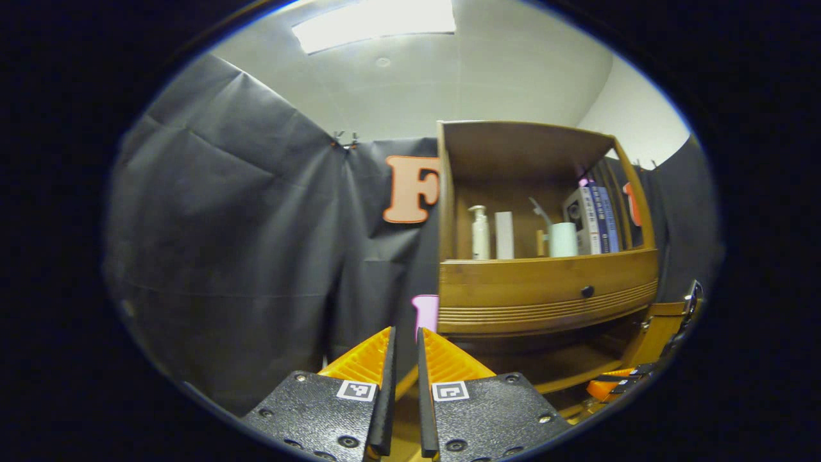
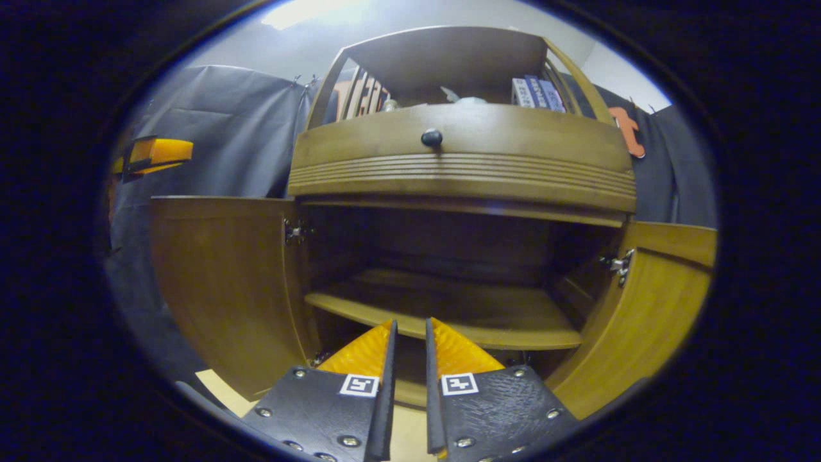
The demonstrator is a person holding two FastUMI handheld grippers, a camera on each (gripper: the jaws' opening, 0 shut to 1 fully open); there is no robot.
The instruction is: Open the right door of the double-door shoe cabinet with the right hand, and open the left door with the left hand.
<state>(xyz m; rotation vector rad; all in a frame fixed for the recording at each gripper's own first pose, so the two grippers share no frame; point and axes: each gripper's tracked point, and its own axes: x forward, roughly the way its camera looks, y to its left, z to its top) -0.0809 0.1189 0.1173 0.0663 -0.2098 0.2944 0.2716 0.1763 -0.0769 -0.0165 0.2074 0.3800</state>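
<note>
Doors stand open on both sides: from your right claw (image 2: pixel 410 340), left door (image 2: pixel 224 282) swings out one way, right door (image 2: pixel 648 321) the other, cabinet (image 2: pixel 462 167) dead ahead. Both claws, left claw (image 1: pixel 405 350) included, are nearly together, holding nothing. I judge nothing remains to pull.

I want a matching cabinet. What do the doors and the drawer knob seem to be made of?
The left door and right door look like brown wood or veneer with a satin finish: faint grain, soft sheen. The drawer knob is dark, rounded and glossy, maybe metal or plastic.
</note>
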